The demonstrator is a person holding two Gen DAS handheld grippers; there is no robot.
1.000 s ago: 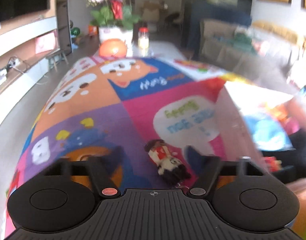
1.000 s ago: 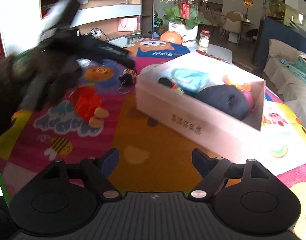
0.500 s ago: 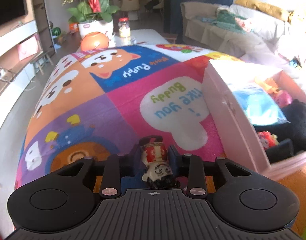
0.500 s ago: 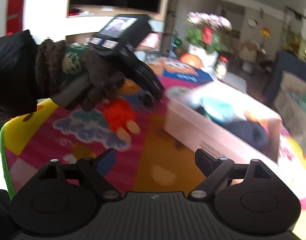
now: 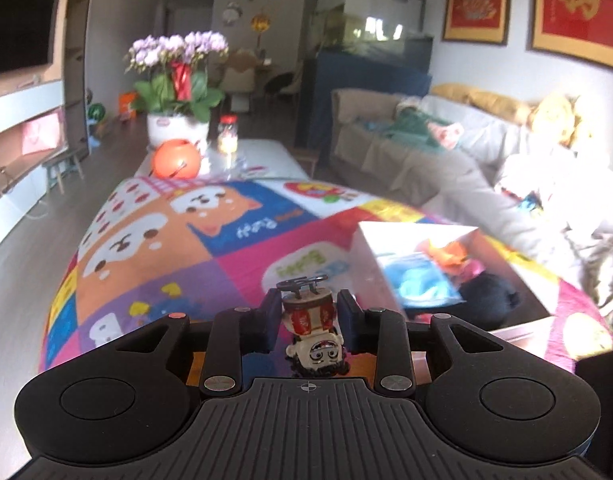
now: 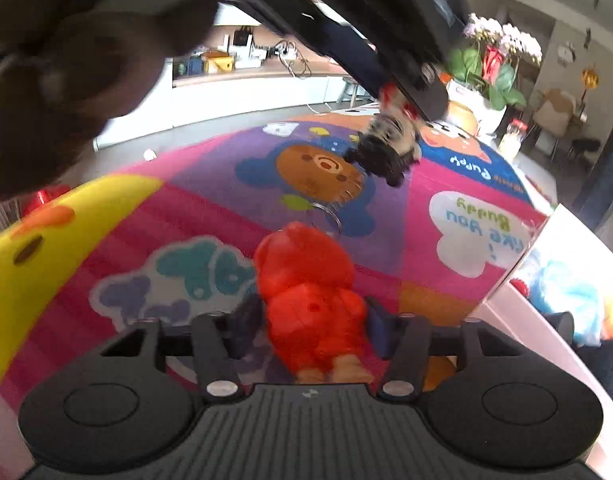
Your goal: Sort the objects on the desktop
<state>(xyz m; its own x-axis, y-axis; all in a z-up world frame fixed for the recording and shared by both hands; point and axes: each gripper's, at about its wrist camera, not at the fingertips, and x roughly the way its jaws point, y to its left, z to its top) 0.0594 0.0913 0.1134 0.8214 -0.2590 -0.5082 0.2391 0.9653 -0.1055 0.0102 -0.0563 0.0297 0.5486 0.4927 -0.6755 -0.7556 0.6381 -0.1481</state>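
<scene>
- Left wrist view: our left gripper (image 5: 308, 312) is pinching a small figure keychain (image 5: 312, 330) head-down, its key ring sticking out past the fingertips. It is lifted clear of the patterned surface (image 5: 154, 248), and the white box (image 5: 370, 264), already holding other things, lies ahead to the right.
- We judge the risk here to be the narrow hold: the pads grip only the figure's body, so a quick swing toward the box could let it twist or slide out short of the rim. The loose ring could also catch on the box wall.
- Right wrist view: our right gripper (image 6: 314, 320) has just been closing around the red toy (image 6: 310, 292), which lies on the surface between the fingers. The frame is blurred, so we cannot tell whether the pads already press on it.
- If we lift before the grip is firm, the rounded red body may squirt forward or tip out.
- The left gripper (image 6: 410, 96) and its figure hang just above this spot, so raising the right one straight up may knock them together.
</scene>
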